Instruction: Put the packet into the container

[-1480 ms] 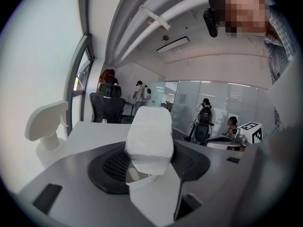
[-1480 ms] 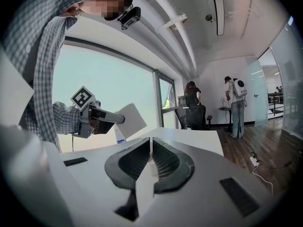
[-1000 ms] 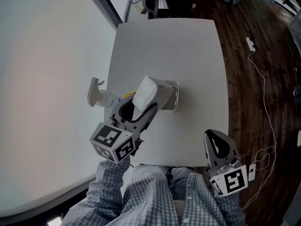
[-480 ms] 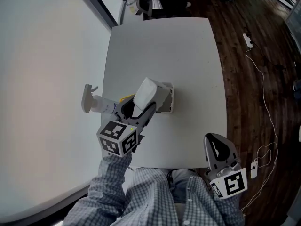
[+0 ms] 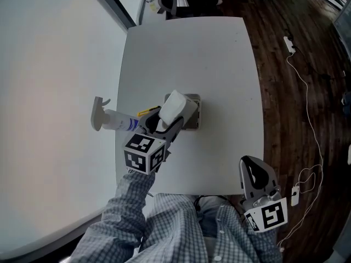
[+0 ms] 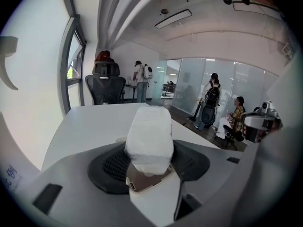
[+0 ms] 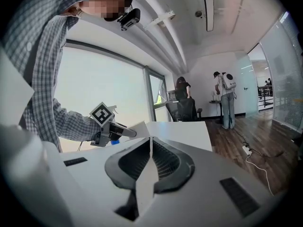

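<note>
– Since your left gripper (image 5: 167,126) has the soft white plastic-wrapped packet (image 5: 174,105) pinched by its lower end, jaws fairly wide around it, why hold it tilted at mid-frame?

– That puts it over the left rim of the small pale open-topped container (image 5: 193,115) on the white table (image 5: 208,53), ready to lower in. Your right gripper (image 5: 251,166), jaws pressed together on nothing, waits at lower right, clear of the work.

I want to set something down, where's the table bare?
The far half of the table beyond the container is bare, as is the strip to its right. It's crowded at the left edge: spray bottle, left hand-held gripper with the packet.
</note>
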Demonstrator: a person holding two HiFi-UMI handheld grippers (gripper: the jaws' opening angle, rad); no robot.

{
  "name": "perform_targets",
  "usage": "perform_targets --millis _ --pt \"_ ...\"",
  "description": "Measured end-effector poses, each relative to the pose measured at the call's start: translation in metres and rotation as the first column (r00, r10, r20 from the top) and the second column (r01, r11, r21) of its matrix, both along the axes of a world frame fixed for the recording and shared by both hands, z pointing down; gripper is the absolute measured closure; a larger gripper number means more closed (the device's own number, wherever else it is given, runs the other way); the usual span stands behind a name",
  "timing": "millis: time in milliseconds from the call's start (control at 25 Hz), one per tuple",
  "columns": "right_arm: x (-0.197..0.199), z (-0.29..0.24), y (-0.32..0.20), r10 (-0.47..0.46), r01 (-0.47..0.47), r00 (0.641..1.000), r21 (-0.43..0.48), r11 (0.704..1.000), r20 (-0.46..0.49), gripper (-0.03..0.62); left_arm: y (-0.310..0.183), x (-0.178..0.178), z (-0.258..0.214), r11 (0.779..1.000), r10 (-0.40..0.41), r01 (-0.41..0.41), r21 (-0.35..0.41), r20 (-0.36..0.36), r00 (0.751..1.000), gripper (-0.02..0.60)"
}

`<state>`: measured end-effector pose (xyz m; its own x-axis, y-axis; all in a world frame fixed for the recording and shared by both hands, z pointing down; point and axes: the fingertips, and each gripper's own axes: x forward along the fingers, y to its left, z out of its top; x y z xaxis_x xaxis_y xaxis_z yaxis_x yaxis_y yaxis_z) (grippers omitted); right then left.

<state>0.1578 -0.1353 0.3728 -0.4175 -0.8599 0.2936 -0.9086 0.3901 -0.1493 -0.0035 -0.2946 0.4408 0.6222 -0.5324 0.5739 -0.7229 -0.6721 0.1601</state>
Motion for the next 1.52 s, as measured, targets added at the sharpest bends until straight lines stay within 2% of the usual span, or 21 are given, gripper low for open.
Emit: perform_targets --millis 480,840,1000,1240,1520 --pt "0.0 0.007 0.011 -0.007 0.006 1.0 -0.036 0.999 -0.006 0.566 0.001 0.001 0.029 0.999 0.049 -0.044 -0.032 0.172 0.984 0.319" --pt "-0.004 0.007 0.01 -0.001 0.002 1.0 -0.044 0.999 0.013 0.566 0.002 0.006 0.041 0.996 0.087 -0.079 -0.044 0.23 0.969 0.319" --pt "-0.006 0.008 0.01 0.002 -0.002 1.0 -0.042 0.999 0.013 0.566 0.001 0.006 0.045 0.996 0.087 -0.084 -0.024 0.264 0.96 0.319" --pt "-0.007 0.008 0.012 0.005 -0.005 1.0 -0.045 0.999 0.01 0.566 0.0 0.008 0.046 0.996 0.091 -0.092 -0.01 0.265 0.96 0.319" --pt "-0.012 0.006 0.015 -0.004 0.004 1.0 -0.042 0.999 0.01 0.566 0.001 0.008 0.047 0.996 0.091 -0.085 -0.034 0.225 0.97 0.318"
